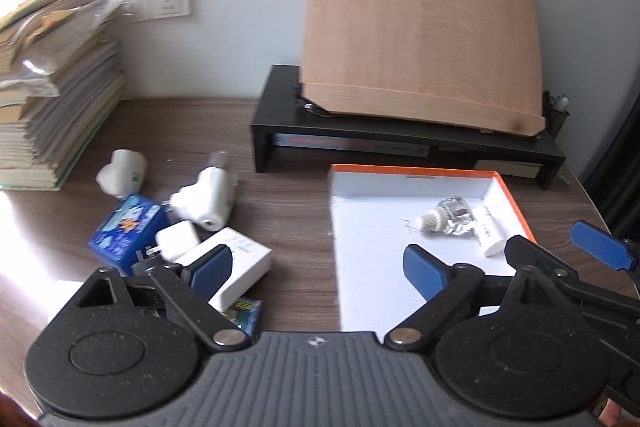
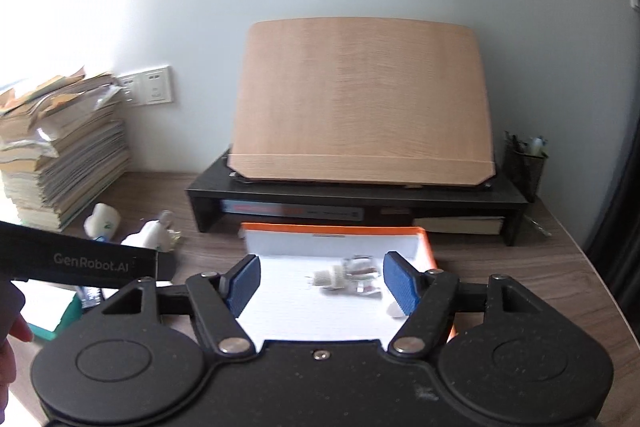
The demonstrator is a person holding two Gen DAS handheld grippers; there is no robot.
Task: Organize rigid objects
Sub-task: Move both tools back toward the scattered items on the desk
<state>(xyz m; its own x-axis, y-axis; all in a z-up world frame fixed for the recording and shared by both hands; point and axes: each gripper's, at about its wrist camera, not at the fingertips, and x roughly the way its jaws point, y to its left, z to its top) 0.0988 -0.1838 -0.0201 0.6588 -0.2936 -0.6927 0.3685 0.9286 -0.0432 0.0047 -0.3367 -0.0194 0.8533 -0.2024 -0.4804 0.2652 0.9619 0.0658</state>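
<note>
Both claws gape wide and grip nothing: the left claw (image 1: 318, 269) hangs over the brown wood-grain table (image 1: 288, 203), the right claw (image 2: 320, 285) above the orange-rimmed white box (image 1: 514, 199). Against the pale wall leans one wooden board (image 1: 416, 35) on one black riser (image 1: 280, 115). Left stands one paper stack (image 1: 56, 99). The box holds one glass bottle (image 1: 454, 213) and one white vial (image 1: 490, 237); left of it lie two white plug-in units (image 1: 204, 197), one blue box (image 1: 126, 233) and one white box (image 1: 240, 265).

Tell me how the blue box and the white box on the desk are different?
The blue box is dark blue with bright pictures; the white box is plain white with little print. The blue box looks squat and chunky; the white box is longer and flatter. The blue box lies nearer the books; the white box lies nearer the tray. Both rest outside the tray.
</note>
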